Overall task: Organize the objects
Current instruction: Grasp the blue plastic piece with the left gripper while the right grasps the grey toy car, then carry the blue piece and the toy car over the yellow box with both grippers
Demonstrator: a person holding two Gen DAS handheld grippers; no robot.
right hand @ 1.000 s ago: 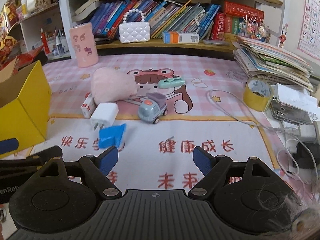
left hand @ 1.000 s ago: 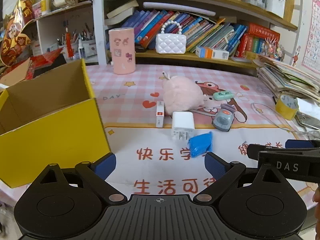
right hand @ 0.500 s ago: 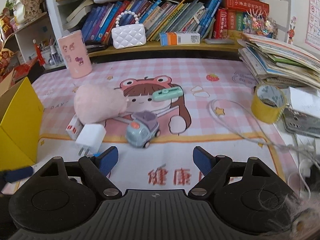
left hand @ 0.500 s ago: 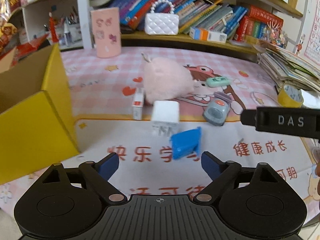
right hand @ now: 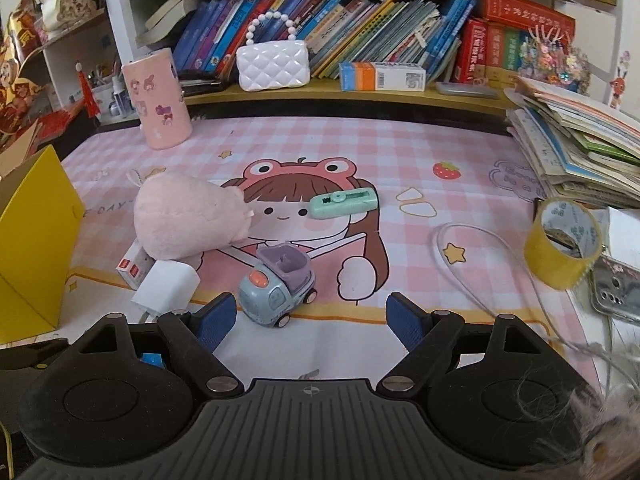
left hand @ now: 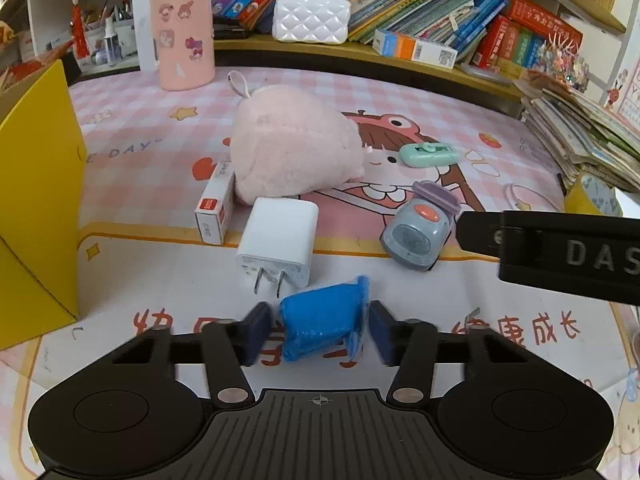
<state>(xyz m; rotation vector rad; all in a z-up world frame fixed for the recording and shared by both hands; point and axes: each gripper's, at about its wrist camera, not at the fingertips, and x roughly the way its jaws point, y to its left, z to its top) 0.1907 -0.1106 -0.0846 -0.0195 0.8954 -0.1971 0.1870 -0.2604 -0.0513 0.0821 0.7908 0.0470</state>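
A small blue plastic cup (left hand: 320,328) lies on its side on the printed mat, between the fingers of my left gripper (left hand: 320,332). The jaws are closing on it; the blurred pads stand right at its sides, a sliver of gap showing on the left. Just beyond it lie a white charger plug (left hand: 280,244), a red-and-white small box (left hand: 216,208), a pink plush (left hand: 296,144), a grey-blue toy car (left hand: 416,236) and a mint-green case (left hand: 428,155). My right gripper (right hand: 308,316) is open and holds nothing, just in front of the toy car (right hand: 276,292).
An open yellow cardboard box (left hand: 36,200) stands at the left. A yellow tape roll (right hand: 564,252), a phone (right hand: 616,292), a white cable (right hand: 480,264) and a stack of books (right hand: 580,148) crowd the right side. A pink cup (right hand: 158,104) and white purse (right hand: 272,66) stand at the back.
My left gripper came forward and down over the blue cup, and its jaws narrowed from wide open to close around it. My right gripper slid toward the toy car, jaws unchanged.
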